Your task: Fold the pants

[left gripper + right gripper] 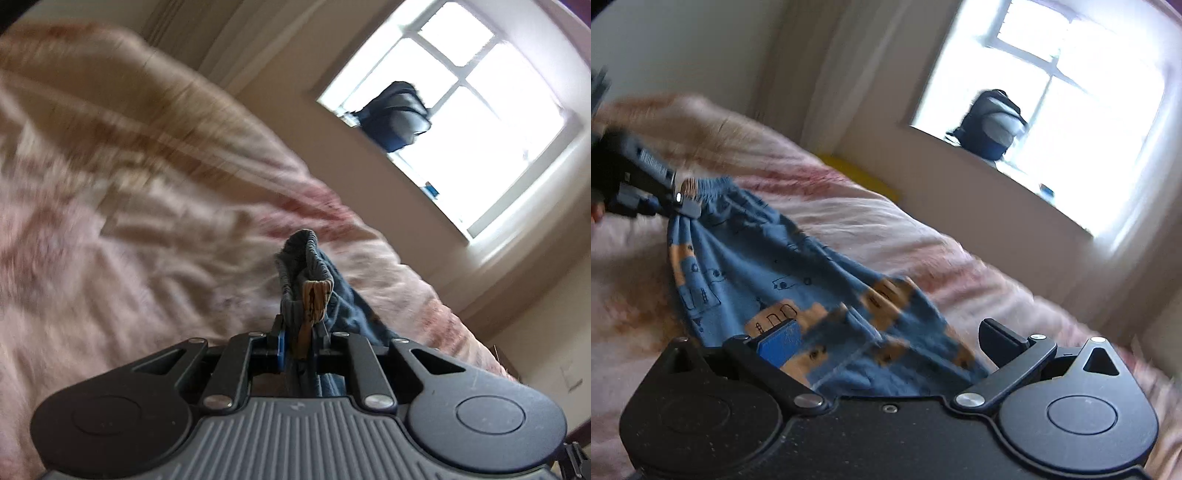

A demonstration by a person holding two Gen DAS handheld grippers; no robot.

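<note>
Right wrist view: your left gripper (687,202) pinches blue printed pants (768,266) at the gathered waistband; right gripper (886,343) gapes wide over them; bedspread (923,236) all around

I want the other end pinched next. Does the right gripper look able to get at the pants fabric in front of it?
Probably yes: the right gripper is open with the pants lying between its fingers, nothing covering them; the left gripper holds the waistband.

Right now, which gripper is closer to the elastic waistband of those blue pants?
Left. The left gripper is clamped on the waistband; the right gripper sits open over the pants' lower part.
</note>
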